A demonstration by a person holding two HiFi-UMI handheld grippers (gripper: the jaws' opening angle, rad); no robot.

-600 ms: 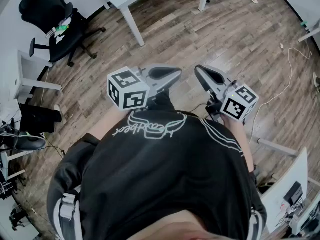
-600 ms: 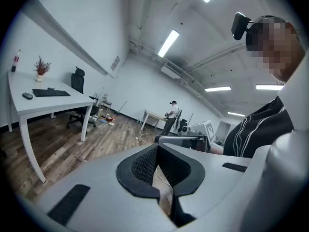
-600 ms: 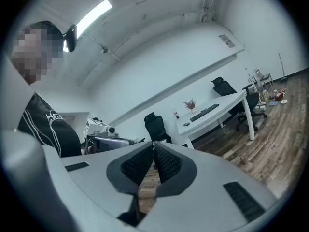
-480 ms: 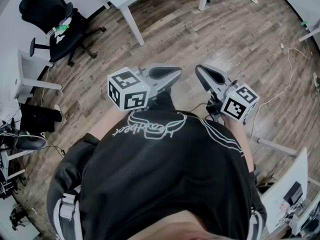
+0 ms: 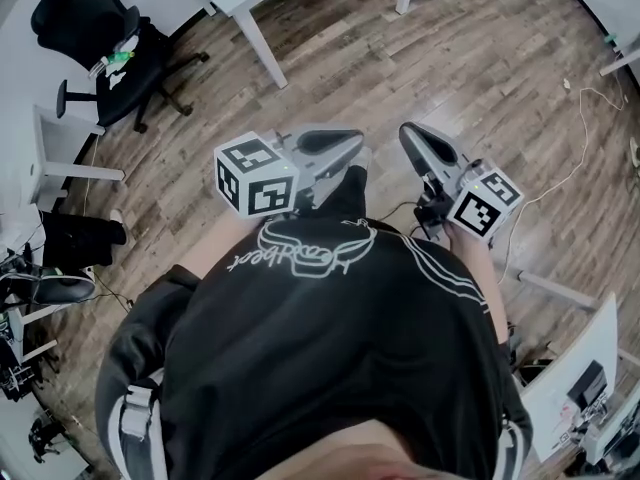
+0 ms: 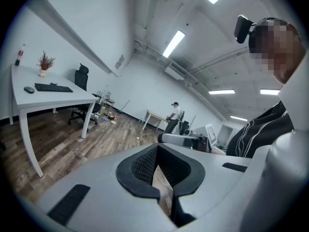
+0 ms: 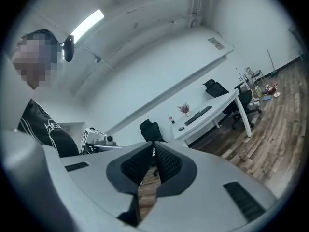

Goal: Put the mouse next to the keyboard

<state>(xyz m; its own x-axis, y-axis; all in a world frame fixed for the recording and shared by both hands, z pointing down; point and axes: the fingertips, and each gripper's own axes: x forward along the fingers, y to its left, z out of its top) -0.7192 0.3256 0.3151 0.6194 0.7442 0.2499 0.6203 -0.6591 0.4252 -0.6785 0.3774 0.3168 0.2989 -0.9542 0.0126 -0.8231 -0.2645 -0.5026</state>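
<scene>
On the white counter (image 6: 72, 96) standing against the wall, the mouse (image 6: 29, 89) lies near the left end of the keyboard (image 6: 53, 87), with a small gap between them. The mouse is a small, dark, low oval; at this range no buttons or cable can be made out. The keyboard is black, long and flat, lying lengthwise along the counter. A small potted plant (image 6: 44, 64) and a slim bottle (image 6: 20, 54) stand nearer the wall edge, behind the mouse. A black office chair (image 6: 81, 76) stands past the counter's far end, on the wood floor (image 6: 58, 144).

Both grippers are well apart from the counter, held in front of the person's chest above the floor. The left tongs (image 6: 157, 148) are pressed together with nothing between them. The right tongs (image 7: 153, 150) are likewise pressed together and empty.
</scene>
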